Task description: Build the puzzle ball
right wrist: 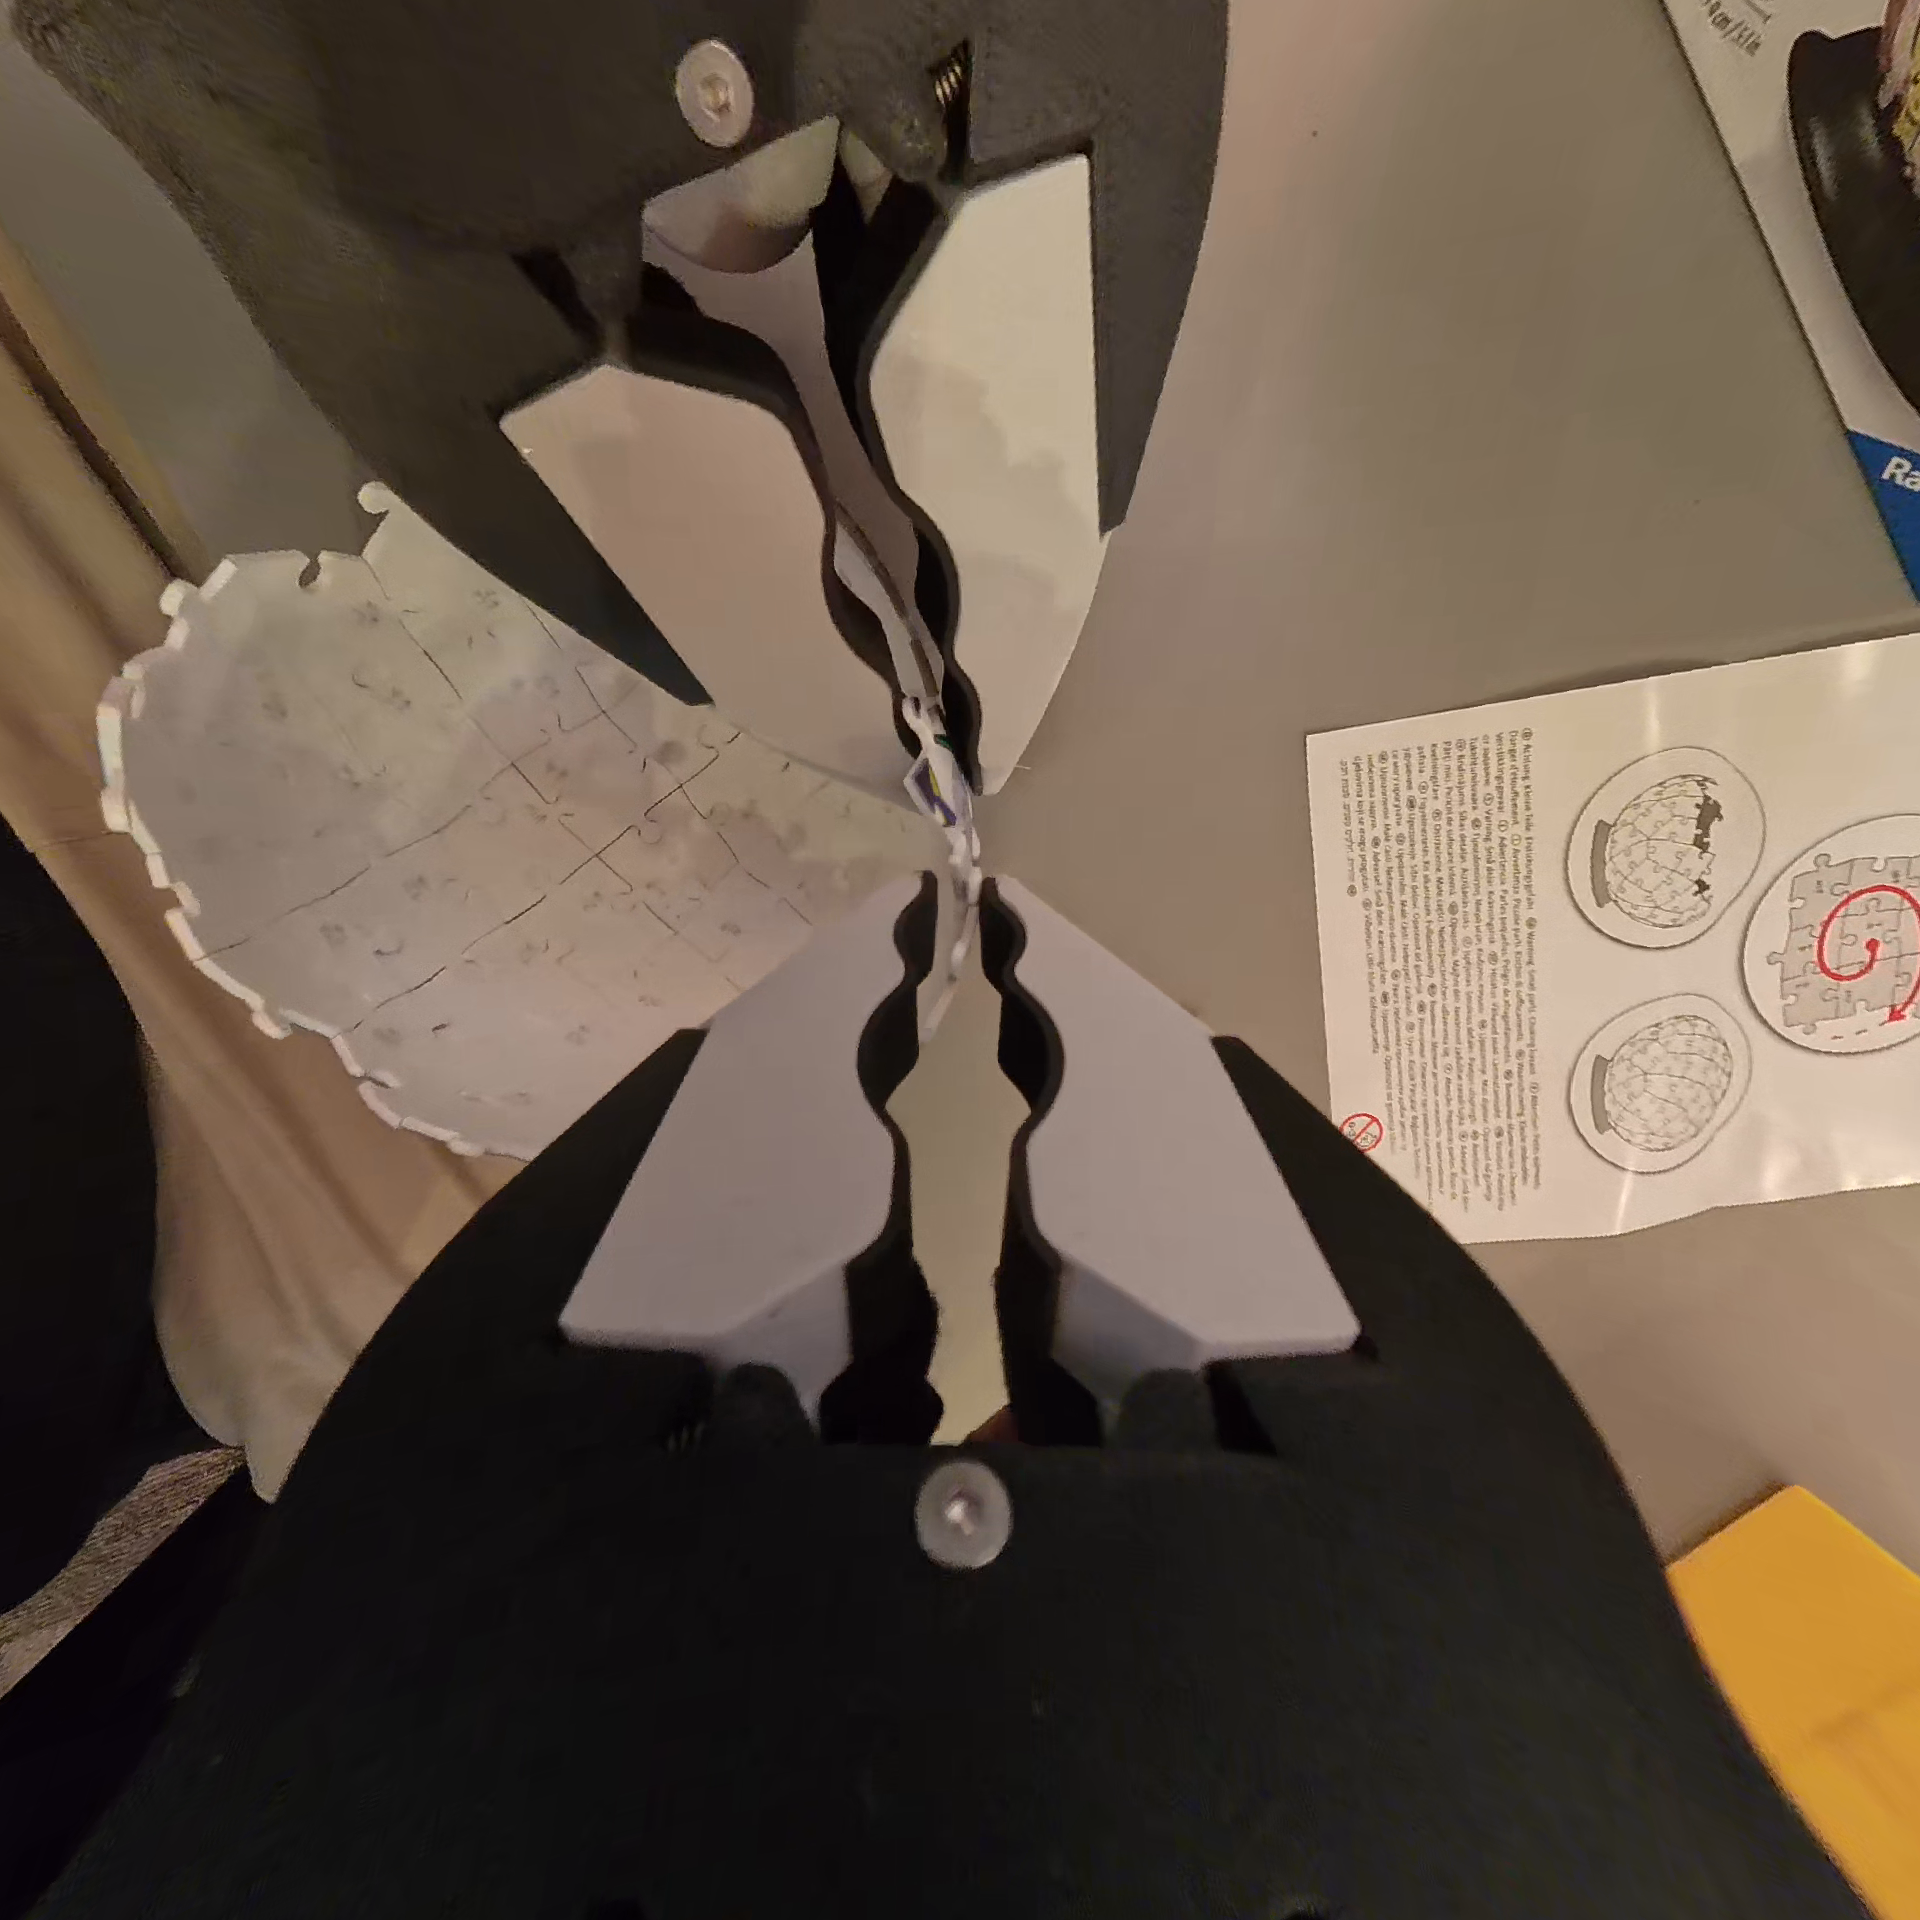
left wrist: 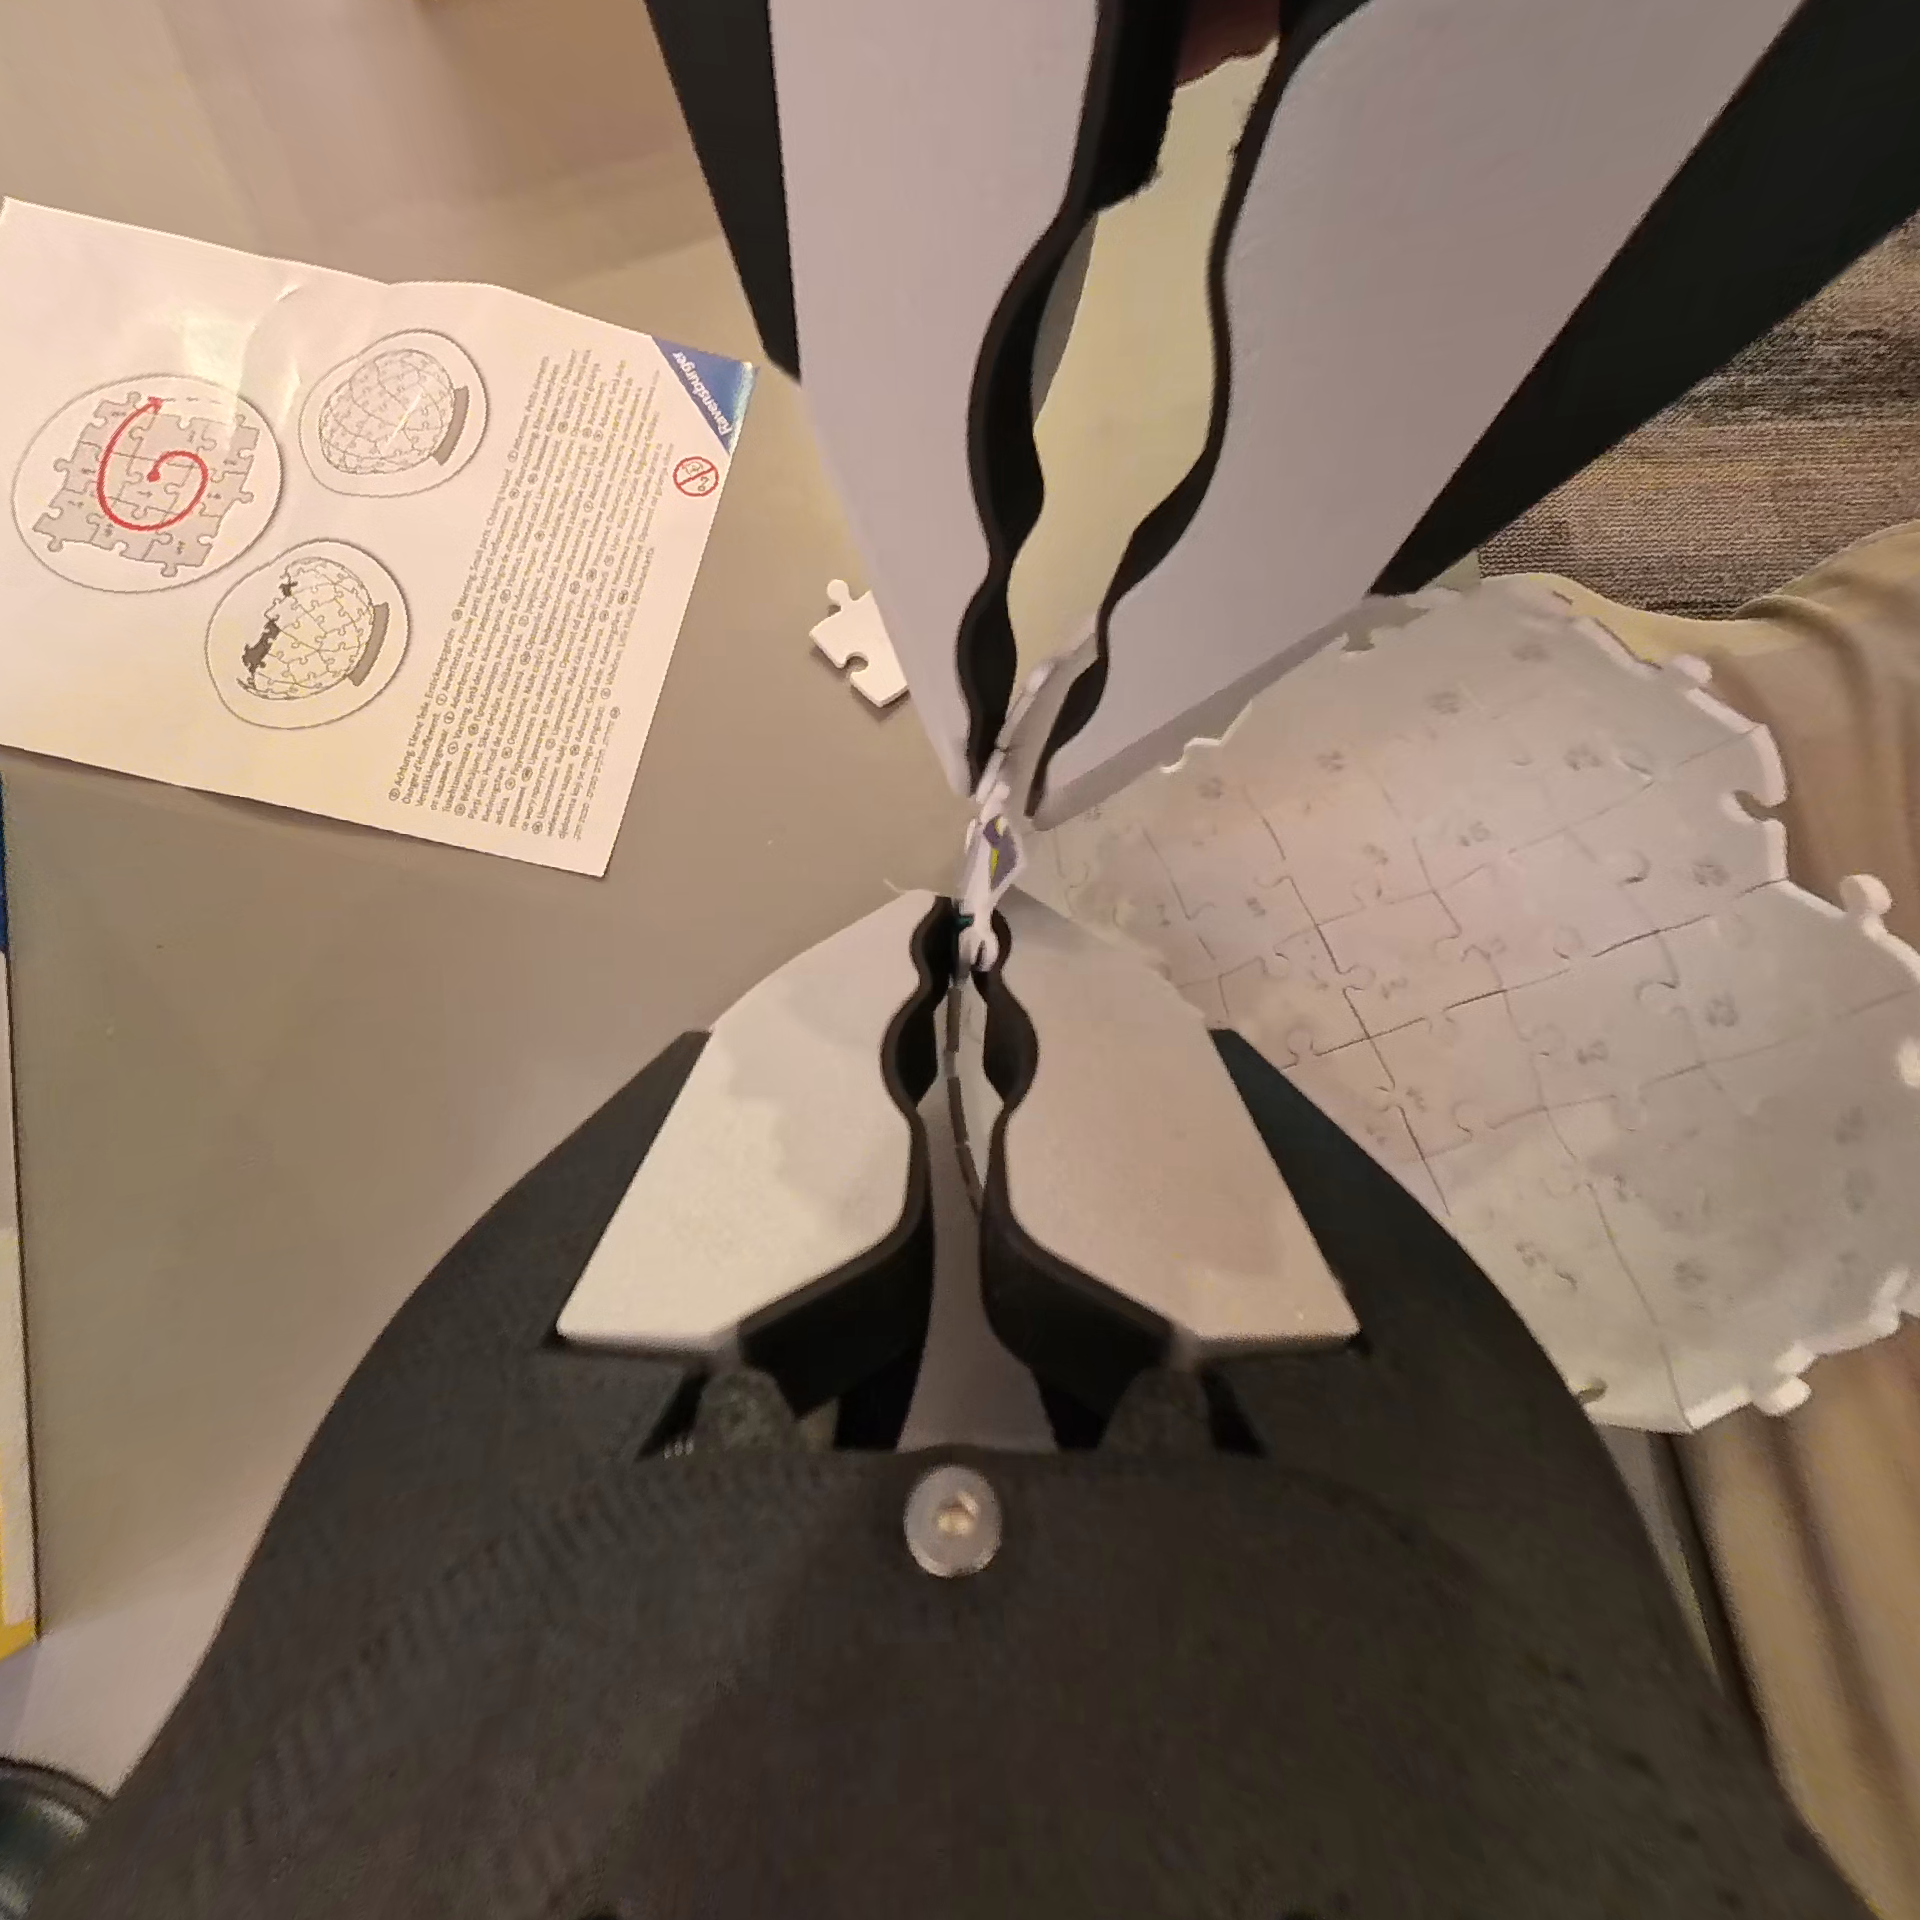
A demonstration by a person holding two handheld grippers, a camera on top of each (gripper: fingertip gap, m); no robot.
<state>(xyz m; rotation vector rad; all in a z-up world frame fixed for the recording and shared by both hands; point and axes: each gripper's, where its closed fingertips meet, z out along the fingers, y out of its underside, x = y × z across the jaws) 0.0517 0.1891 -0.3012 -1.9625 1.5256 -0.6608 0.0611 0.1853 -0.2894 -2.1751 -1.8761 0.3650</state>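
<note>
Grey desk (left wrist: 312, 1039) carries an instruction sheet (left wrist: 343, 520) and a loose piece (left wrist: 854, 646). Both tools meet tip to tip above it: the left tool (left wrist: 961, 940) pinches the curved puzzle shell (left wrist: 1558, 987) at its rim, and the right tool (right wrist: 961, 894) pinches a small piece (right wrist: 940, 784) against that rim. Best to keep the edges aligned and press gently until the tabs seat.
</note>
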